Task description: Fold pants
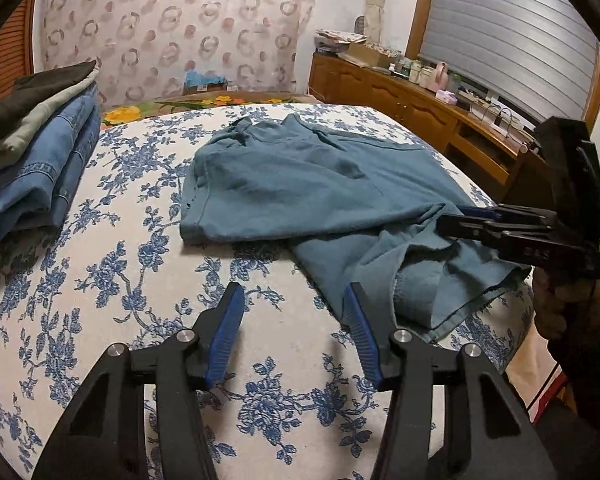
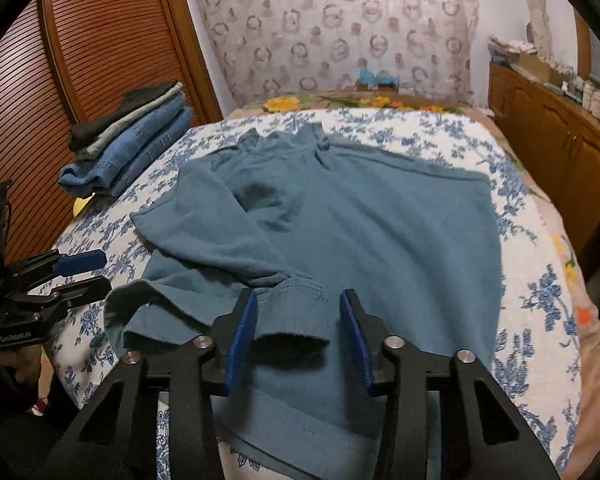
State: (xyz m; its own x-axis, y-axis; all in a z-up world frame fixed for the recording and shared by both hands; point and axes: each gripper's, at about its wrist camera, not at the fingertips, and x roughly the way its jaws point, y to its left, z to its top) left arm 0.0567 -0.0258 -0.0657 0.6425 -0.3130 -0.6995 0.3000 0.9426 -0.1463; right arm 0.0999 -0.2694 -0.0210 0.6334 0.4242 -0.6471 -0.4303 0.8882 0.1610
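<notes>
Pants (image 2: pixel 360 232) lie spread on the bed (image 2: pixel 532 292), teal cloth over the blue-flowered cover, waist toward the far side and the leg ends toward you; one leg lies crossed over the other near its cuff.

Your right tool (image 2: pixel 298 336) sits low at the near edge with a raised cuff fold between its blue pads. From its own camera the pads are still apart from the cloth; from the left camera the tips look close together on the cloth edge, so I cannot tell whether it is clenched yet. Your left tool (image 1: pixel 296 320) is released, holding nothing, its right pad just at the edge of the near leg, over the bare cover.

To do this step well, I judge you should take both layers of the hem, not only the top one, and bring the left tool onto the other corner before you lift. Raise both ends level, or the crossed leg will drag and crease.

No boxes or baskets hold clothes here; a stack of folded jeans (image 2: pixel 128 148) rests at the far left of the bed, well apart from the pants.
</notes>
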